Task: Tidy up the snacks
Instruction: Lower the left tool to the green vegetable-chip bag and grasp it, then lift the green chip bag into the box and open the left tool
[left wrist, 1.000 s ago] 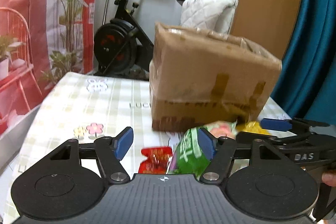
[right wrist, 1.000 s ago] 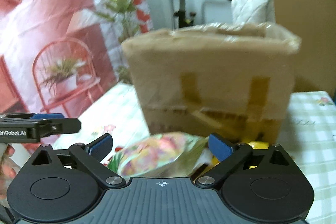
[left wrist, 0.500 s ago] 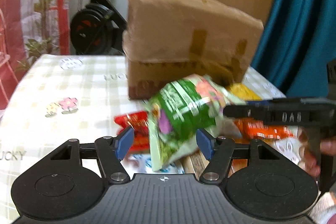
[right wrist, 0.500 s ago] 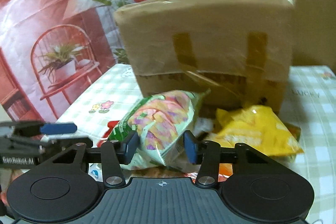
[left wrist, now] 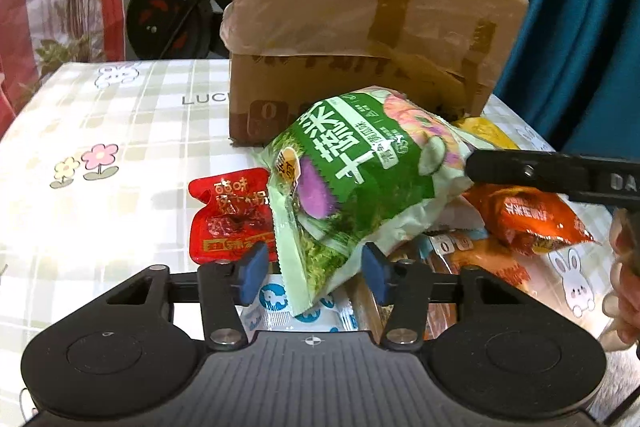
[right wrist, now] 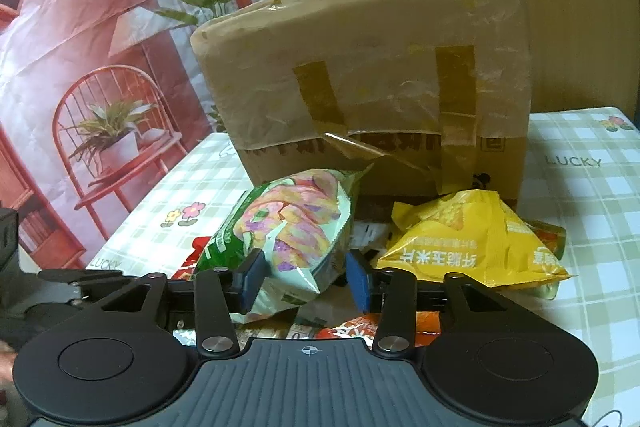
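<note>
In the left wrist view, the left gripper is spread apart, its pads either side of the green bag's lower end without clearly touching it; the right gripper reaches in at the bag's far end. A red packet and orange packet lie on the table before the box. In the right wrist view, the right gripper seems to pinch the green bag, though contact is unclear; a yellow bag lies just beside it.

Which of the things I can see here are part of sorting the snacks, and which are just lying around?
For the job: green snack bag, yellow bag, red packet, orange packet, cardboard box.

Just around: exercise bike, red chair picture, teal curtain.
</note>
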Motion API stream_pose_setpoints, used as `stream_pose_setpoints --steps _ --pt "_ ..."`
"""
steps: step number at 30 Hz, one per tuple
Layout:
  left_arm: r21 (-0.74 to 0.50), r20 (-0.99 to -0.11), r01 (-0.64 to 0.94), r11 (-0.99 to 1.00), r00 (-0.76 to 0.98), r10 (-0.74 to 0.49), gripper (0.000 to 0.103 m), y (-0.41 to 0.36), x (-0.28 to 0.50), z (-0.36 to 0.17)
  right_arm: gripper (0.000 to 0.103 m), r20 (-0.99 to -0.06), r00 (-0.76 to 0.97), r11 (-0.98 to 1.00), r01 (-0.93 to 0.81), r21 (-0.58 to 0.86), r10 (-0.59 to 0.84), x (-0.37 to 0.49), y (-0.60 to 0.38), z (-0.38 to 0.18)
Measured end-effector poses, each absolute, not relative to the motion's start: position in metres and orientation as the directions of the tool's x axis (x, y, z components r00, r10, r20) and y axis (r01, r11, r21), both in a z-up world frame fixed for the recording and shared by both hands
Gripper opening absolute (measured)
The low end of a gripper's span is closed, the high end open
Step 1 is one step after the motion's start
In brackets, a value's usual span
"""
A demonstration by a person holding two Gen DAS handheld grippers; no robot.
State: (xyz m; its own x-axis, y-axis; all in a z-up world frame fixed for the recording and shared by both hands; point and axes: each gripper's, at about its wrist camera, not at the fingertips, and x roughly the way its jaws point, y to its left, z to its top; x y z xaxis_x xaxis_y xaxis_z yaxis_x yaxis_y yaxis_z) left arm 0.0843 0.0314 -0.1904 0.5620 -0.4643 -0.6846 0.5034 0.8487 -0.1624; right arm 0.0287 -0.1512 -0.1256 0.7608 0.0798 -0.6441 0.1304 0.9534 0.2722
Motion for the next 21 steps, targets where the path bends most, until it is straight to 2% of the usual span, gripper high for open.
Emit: stream_pose_setpoints --steps 3,5,8,11,16,18,19,20,21 --pt "-0.18 -0.683 0.501 0.847 0.556 -0.474 0.052 0.031 0.088 -0.192 0.054 -0.64 0.765 0.965 0.114 0.238 0.067 0.029 -0.149 -0.119" --pt "-0.187 -0.683 0.502 0.845 0.552 -0.479 0.05 0.03 0.089 -0.194 0.066 -0.631 0.774 0.981 0.086 0.173 0.043 0.03 -0.143 -0.114" --pt "-0.198 -0.686 0.491 0.848 0.549 -0.478 0.049 0.029 0.092 -0.194 0.069 -0.639 0.769 0.999 0.006 0.034 0.018 0.04 -0.128 -0.111" --pt "-0.209 -0.692 0.482 0.851 0.542 -0.477 0.049 0.027 0.093 -0.196 0.069 -0.66 0.751 0.997 -0.051 -0.065 -0.004 0.05 -0.116 -0.115" --pt "-0.22 -0.694 0.477 0.851 0.537 -0.48 0.046 0.026 0.095 -0.198 0.062 -0.696 0.717 0.998 -0.056 -0.041 0.012 0.061 -0.118 -0.124" --pt "-0.236 -0.691 0.472 0.849 0.533 -0.489 0.036 0.028 0.098 -0.199 0.059 -0.699 0.715 0.997 -0.063 -0.045 0.014 0.061 -0.119 -0.126" --pt "-0.248 -0.685 0.472 0.846 0.532 -0.498 0.032 0.029 0.097 -0.199 0.056 -0.696 0.718 0.997 -0.065 -0.041 0.019 0.06 -0.118 -0.127" --pt "-0.259 -0.679 0.47 0.843 0.533 -0.506 0.029 0.03 0.097 -0.198 0.047 -0.696 0.718 0.997 -0.07 -0.032 0.028 0.06 -0.119 -0.127" --pt "-0.26 -0.677 0.467 0.845 0.536 -0.504 0.027 0.031 0.096 -0.197 0.045 -0.7 0.713 0.997 -0.08 -0.016 0.046 0.059 -0.12 -0.127"
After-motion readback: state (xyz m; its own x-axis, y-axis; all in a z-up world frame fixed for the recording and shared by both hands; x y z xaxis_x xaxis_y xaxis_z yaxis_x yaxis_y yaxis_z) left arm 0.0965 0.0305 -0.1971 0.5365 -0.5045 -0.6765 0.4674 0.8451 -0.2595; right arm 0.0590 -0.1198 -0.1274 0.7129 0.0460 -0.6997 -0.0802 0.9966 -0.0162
